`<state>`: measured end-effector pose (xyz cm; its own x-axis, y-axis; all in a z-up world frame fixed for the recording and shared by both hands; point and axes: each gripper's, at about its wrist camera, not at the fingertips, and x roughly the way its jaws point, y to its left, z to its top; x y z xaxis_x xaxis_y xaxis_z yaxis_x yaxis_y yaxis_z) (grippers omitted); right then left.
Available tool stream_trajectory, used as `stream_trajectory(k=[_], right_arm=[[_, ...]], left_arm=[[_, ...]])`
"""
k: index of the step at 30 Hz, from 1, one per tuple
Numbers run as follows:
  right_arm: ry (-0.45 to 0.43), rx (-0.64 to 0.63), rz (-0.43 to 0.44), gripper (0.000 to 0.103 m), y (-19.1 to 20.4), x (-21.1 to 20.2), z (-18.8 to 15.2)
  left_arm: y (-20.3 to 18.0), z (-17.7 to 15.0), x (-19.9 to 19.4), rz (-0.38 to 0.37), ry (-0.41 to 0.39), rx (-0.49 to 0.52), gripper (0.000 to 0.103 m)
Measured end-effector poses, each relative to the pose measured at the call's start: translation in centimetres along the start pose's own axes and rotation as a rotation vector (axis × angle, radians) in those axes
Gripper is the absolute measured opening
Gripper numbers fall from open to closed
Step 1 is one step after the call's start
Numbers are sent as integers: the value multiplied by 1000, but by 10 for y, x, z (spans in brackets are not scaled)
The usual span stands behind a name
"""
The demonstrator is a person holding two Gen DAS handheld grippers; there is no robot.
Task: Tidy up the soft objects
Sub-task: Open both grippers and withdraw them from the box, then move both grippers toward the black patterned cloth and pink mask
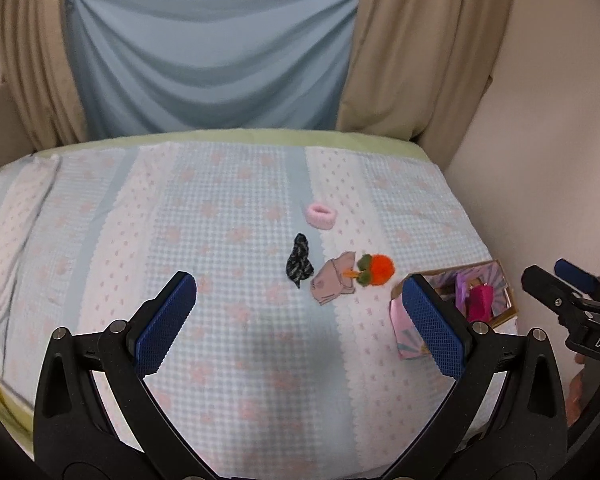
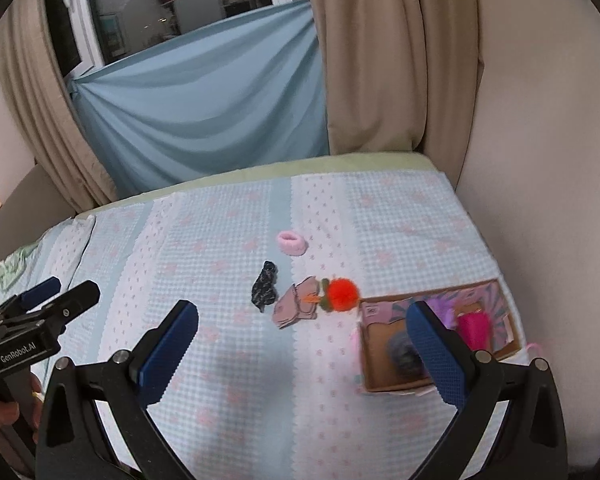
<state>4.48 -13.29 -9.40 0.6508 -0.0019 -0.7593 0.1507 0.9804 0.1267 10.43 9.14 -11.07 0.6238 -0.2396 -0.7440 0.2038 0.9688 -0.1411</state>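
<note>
Pompom (image 2: 342, 294), cloth (image 2: 296, 307), scrunchies: light and limp, so pinch each mid-bulk; your left gripper (image 1: 300, 316) and right gripper (image 2: 302, 344) gape wide, empty.

A waffle-textured cotton bedspread (image 2: 236, 360) covers the bed. On it lie a fluffy pink scrunchie (image 2: 292, 242), a dark patterned cloth scrap (image 2: 264, 287), matt mauve folded fabric (image 2: 294, 307) and a fuzzy orange pompom (image 2: 342, 290). Near the right edge sits a cardboard box (image 2: 384, 360), glossy printed outside.
</note>
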Motion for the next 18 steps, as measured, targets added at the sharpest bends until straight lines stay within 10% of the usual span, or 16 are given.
stream_trajectory(k=[18], right_arm=[[103,227,22,103,19,223,-82]], left_arm=[[46,-11,257,-181,131,166,102]])
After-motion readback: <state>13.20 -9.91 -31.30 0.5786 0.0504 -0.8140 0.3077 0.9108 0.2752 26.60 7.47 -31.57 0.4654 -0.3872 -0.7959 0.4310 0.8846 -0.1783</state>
